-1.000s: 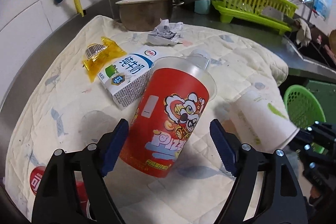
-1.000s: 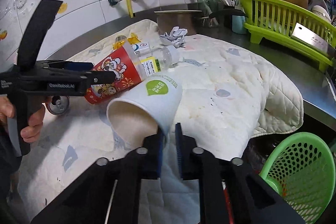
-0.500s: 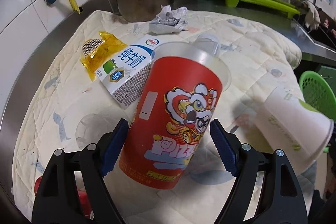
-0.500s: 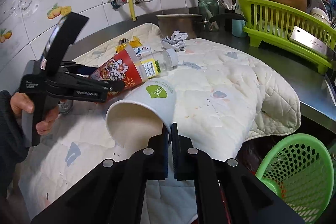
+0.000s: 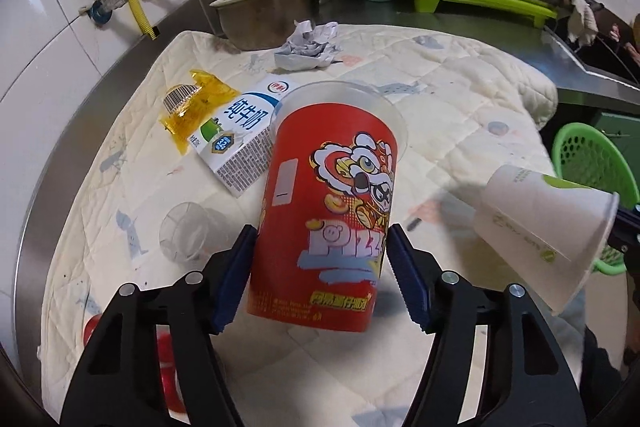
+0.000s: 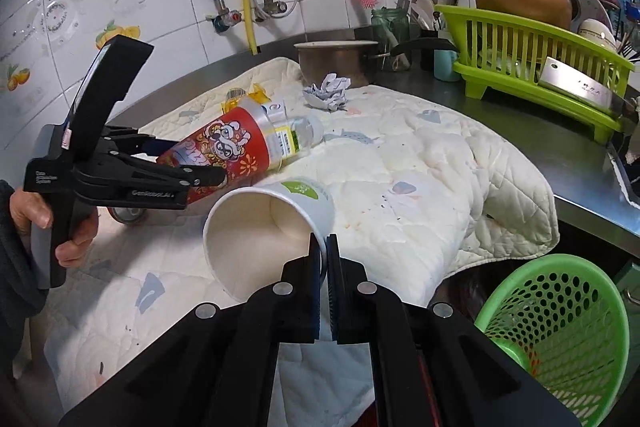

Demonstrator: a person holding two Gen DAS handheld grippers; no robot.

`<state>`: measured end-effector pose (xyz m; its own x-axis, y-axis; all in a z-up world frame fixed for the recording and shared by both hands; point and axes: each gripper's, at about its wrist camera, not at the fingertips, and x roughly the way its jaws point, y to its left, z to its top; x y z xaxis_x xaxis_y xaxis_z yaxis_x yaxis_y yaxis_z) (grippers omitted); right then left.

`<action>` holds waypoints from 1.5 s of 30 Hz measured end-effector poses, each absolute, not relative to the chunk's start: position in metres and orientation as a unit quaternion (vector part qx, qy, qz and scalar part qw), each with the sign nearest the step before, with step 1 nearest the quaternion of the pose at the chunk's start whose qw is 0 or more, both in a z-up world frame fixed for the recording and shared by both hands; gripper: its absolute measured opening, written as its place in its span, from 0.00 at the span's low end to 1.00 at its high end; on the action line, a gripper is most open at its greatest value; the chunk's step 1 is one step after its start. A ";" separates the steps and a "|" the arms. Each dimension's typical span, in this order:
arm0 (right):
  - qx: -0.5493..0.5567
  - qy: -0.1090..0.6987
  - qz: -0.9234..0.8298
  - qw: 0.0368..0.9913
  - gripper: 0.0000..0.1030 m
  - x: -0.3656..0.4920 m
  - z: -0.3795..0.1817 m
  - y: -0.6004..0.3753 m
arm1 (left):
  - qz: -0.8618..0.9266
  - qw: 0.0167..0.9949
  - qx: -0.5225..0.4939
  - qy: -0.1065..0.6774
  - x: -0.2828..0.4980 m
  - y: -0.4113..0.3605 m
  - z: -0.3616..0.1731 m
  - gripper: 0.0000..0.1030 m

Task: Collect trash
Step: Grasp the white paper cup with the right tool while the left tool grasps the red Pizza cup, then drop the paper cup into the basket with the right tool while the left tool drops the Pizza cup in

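Two grippers are at work, each with a cup. In the left wrist view the left gripper [image 5: 320,267] sits at lower centre, its blue-padded jaws pressed against both sides of a red printed cup [image 5: 328,211] near its base; the cup tilts away with its clear rim toward the middle of the frame. In the right wrist view the right gripper [image 6: 323,267] has its jaws nearly closed, pinching the wall of a white paper cup [image 6: 264,227] at its rim, the open mouth facing the camera just left of centre. The same white cup shows at the right edge of the left view, held off the quilted cloth [image 5: 460,99].

Beyond the red cup, in the upper left of the left view, a milk carton [image 5: 240,135] lies flat on the cloth, touching a yellow wrapper [image 5: 196,107] on its left. A crumpled paper ball [image 5: 310,47] lies higher, just in front of a metal pot [image 5: 264,11]. A clear plastic lid [image 5: 188,231] rests on the cloth left of the jaws.

At the lower right of the right view a green perforated basket [image 6: 560,331] stands below the desk [image 6: 520,147] edge. A green dish rack [image 6: 532,67] sits at upper right. In that view a clear bottle [image 6: 296,135] lies behind the red cup.
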<state>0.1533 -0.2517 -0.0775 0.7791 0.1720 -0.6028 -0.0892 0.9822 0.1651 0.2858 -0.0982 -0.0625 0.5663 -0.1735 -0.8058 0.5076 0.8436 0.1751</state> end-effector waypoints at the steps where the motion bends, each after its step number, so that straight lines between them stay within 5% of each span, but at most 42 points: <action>1: 0.064 0.324 0.069 0.942 0.03 0.152 -0.076 -0.252 | -0.200 0.863 0.194 0.423 0.284 -0.097 -0.060 0.62; 23: 0.059 0.324 0.062 0.942 0.03 0.069 -0.059 -0.287 | -0.207 0.874 0.162 0.409 0.163 -0.056 -0.012 0.62; 36: 0.076 0.417 -0.104 0.900 0.04 0.035 -0.133 -0.425 | -0.312 0.852 0.146 0.393 0.118 -0.144 -0.019 0.62; 44: 0.105 0.442 -0.137 0.880 0.15 0.031 -0.164 -0.462 | -0.367 0.826 0.153 0.401 0.109 -0.227 -0.037 0.62; 45: 0.109 0.442 -0.138 0.880 0.23 0.029 -0.166 -0.465 | -0.373 0.821 0.154 0.404 0.109 -0.236 -0.040 0.62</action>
<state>0.0294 -0.4650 -0.1658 0.5710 -0.1466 -0.8078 0.3387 0.9384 0.0691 0.1088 -0.2359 -0.0399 0.3959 -0.4881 -0.7778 0.7365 0.6747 -0.0484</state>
